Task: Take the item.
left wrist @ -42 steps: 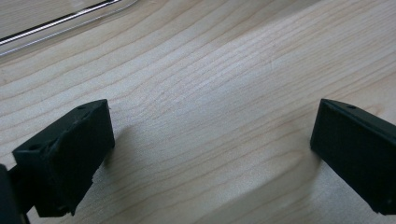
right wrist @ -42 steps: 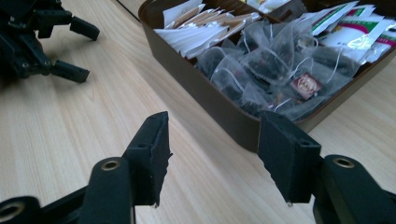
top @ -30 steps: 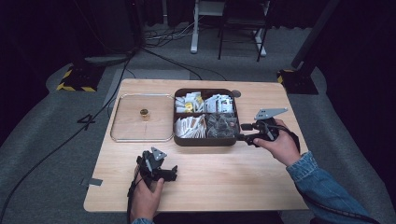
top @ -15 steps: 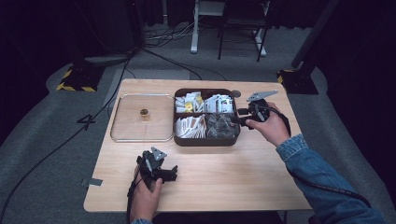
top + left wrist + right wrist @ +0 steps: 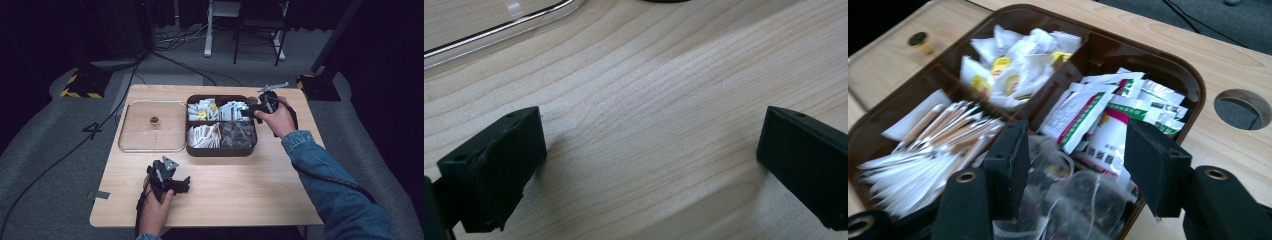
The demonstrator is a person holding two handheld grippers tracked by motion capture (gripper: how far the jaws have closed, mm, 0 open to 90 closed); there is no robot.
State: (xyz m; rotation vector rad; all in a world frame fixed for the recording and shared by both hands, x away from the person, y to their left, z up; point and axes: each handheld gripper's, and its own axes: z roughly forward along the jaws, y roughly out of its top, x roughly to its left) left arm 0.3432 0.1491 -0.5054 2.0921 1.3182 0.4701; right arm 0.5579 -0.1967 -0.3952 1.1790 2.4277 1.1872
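Light wooden table on grey carpet, dark room behind with cables and chair legs. A brown four-compartment tray of sachets and tea bags sits mid-table, just beside a clear tray holding a small brass-coloured knob. The right gripper hovers over the brown tray's far right corner, jaws apart, nothing between them; packet print is too blurry to read. The left gripper rests near the front edge, jaws wide, empty, bare wood around it.

Two trays, two hand-held grippers
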